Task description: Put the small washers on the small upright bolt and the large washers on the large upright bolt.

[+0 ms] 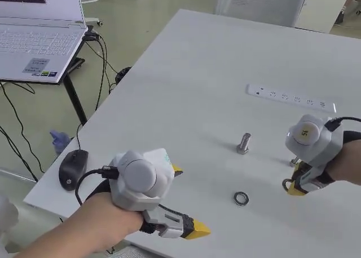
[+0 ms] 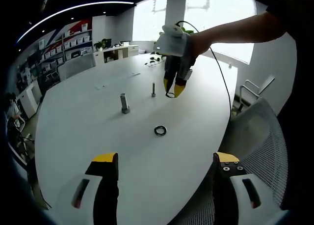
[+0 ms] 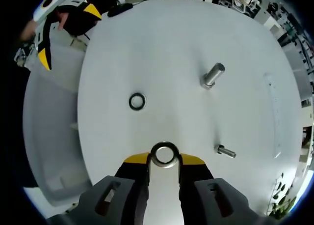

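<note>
Right gripper view: right gripper (image 3: 164, 160) jaws pinch a washer (image 3: 164, 143) near the small bolt (image 3: 225, 151). Left gripper (image 2: 166, 160) jaws wide, empty; second washer (image 2: 155, 130) flat on tabletop (image 2: 88, 122).

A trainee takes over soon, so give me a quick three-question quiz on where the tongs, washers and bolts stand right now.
1. True or false: the left tongs are shut on a washer.
2. What do the right tongs hold? A) a washer B) the large bolt C) nothing
3. How many washers lie loose on the table near the large bolt?
Key: 1 false, they are open and empty; 2 A; 3 one loose washer.
</note>
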A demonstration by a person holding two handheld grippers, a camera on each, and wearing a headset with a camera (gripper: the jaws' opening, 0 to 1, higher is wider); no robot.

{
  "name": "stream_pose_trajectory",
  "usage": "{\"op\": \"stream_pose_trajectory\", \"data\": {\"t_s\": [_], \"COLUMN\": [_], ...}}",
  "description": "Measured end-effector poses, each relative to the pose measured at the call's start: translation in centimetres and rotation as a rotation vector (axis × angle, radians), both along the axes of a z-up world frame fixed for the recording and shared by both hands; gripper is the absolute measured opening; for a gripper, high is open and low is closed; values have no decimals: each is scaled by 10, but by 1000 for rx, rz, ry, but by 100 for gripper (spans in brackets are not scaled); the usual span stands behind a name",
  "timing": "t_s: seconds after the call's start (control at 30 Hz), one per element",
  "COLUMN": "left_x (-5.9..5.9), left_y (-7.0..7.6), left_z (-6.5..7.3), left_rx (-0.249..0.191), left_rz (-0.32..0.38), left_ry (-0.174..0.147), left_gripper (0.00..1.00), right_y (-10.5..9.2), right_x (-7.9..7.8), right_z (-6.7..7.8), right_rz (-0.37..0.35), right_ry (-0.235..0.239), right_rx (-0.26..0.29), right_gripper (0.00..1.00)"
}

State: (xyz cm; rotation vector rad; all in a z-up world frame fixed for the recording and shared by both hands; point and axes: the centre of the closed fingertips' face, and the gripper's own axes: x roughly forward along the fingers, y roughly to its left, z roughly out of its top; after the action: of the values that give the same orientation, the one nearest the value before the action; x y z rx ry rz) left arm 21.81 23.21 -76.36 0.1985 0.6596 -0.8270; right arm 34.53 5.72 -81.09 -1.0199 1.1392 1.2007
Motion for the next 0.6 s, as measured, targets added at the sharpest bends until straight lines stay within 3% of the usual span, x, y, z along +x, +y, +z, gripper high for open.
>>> {"op": "stream_pose_trajectory", "data": {"t_s": [0.2,0.6], "left_x": [-1,-1], "left_y": [1,1], "left_z": [-2,-5], "left_rx": [0,1], "left_rz": [3,4], "left_ry": [6,17], "left_gripper": [79,80], "right_y": [12,28], "right_x": [17,36], "right_z": [18,29], "right_rz": [-5,22], "right_ry": [-19,-36], "right_rx": [16,10], "right_gripper": [22,22]}}
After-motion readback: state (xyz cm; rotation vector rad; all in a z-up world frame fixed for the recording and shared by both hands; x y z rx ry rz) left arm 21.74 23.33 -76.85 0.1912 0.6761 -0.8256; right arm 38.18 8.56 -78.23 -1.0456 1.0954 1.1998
